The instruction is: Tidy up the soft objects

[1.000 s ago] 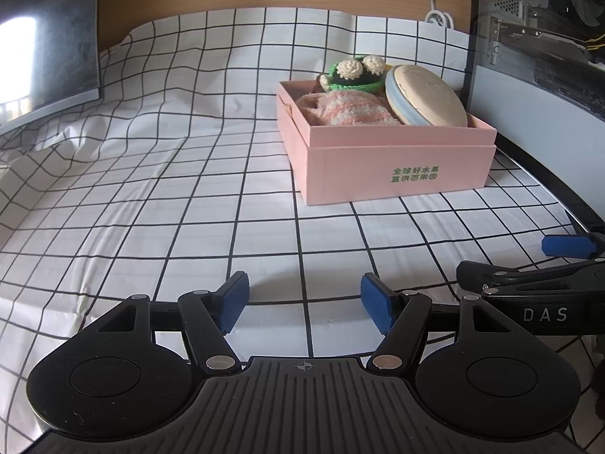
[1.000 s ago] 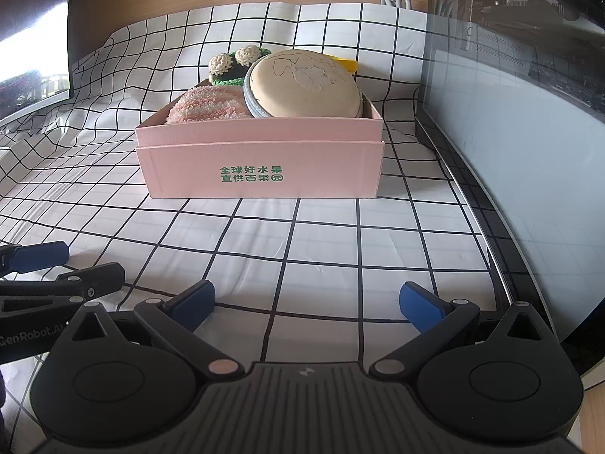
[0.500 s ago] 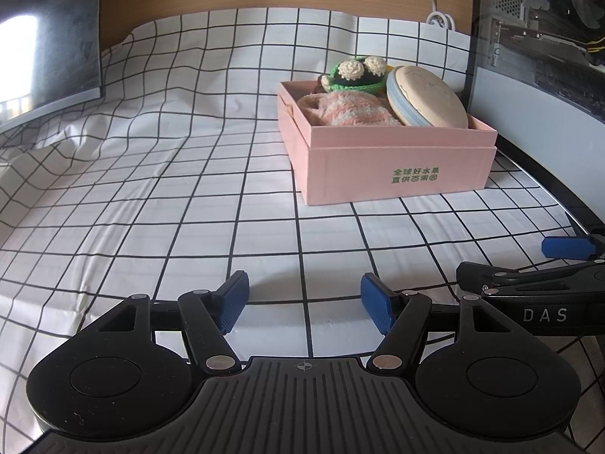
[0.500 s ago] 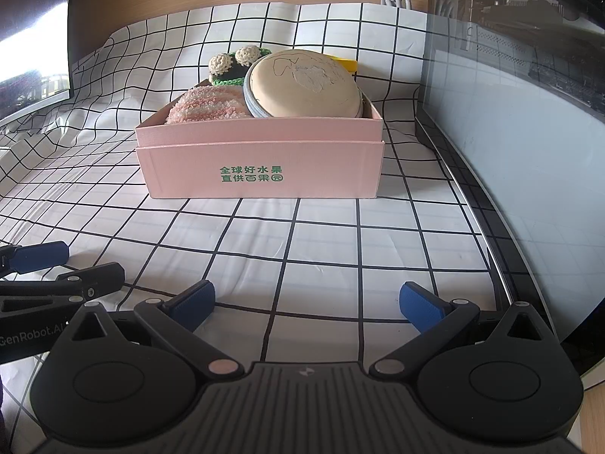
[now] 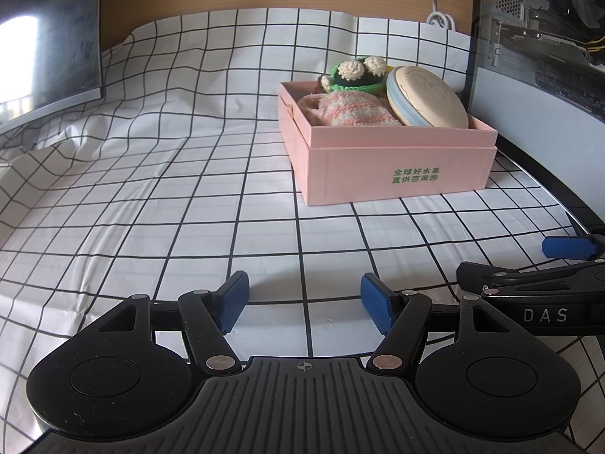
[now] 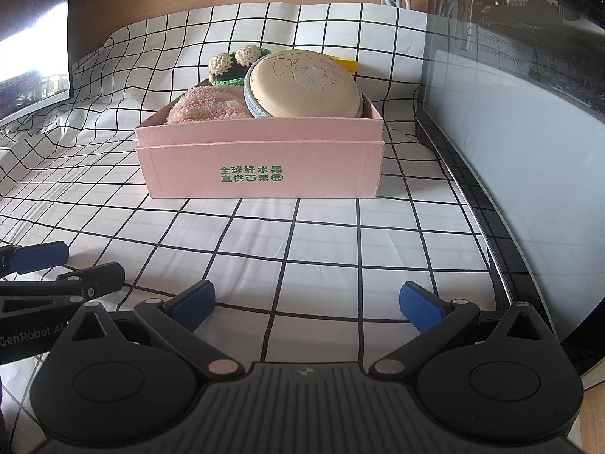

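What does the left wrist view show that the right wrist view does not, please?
Only the left wrist view shows the pink box's left outer side. Only the right wrist view shows a yellow thing behind the round beige pouch. Both show the fluffy pink sock, crocheted toy, checked cloth, and open, empty left gripper and right gripper.

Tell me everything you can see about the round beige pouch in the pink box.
The round beige pouch is a flat disc with a pale blue zipper edge and a worn line drawing on its face. It stands tilted in the pink box, rising above the rim, leaning beside the fuzzy pink item. Neither gripper touches it.
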The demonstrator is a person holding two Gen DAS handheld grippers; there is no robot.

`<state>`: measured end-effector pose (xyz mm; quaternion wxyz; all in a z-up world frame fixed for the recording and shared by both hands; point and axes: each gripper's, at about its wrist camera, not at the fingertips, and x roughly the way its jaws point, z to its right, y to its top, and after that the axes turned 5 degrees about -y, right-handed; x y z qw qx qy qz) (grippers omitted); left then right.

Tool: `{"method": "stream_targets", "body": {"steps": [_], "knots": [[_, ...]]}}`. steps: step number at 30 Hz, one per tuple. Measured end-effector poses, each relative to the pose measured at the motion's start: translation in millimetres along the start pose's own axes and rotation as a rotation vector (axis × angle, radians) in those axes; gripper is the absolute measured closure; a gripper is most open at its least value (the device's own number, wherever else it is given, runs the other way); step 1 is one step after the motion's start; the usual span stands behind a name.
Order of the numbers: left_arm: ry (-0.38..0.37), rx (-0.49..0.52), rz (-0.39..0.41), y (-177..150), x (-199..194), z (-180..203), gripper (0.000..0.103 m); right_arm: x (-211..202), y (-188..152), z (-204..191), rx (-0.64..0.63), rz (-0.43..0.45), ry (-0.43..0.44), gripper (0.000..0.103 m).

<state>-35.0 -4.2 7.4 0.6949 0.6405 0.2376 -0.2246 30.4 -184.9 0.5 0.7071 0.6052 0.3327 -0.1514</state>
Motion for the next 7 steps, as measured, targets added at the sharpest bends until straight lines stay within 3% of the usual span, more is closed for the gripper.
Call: {"method": "stream_targets", "body": {"steps": [7], "knots": [[0.001,0.001,0.001,0.2,0.0,0.2,0.032,0.0,0.0,0.1,0.0,0.0,0.0,0.0]]}}
